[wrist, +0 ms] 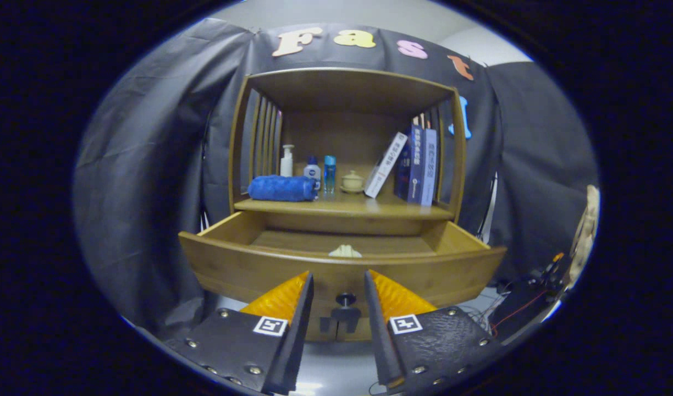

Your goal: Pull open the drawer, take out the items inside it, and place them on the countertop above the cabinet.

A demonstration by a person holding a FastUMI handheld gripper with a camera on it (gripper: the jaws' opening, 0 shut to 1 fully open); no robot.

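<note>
A wooden cabinet stands ahead of me with its drawer [248, 264] pulled out toward me. Inside the drawer, just behind the front panel, a small pale item [345, 252] pokes up; most of it is hidden by the panel. The drawer's dark knob [345, 300] sits on the front panel, between and just beyond my fingertips. My gripper [338, 281] is open, with nothing between its fingers. Above the drawer lies the countertop [347, 209], the wooden shelf of the cabinet.
On the countertop lie a rolled blue towel [282, 188], a white pump bottle [286, 161], two small bottles [321, 175], a small lidded cup [352, 181] and leaning books [411, 165]. The countertop's front middle is bare. Cables [520, 308] lie on the floor at the right.
</note>
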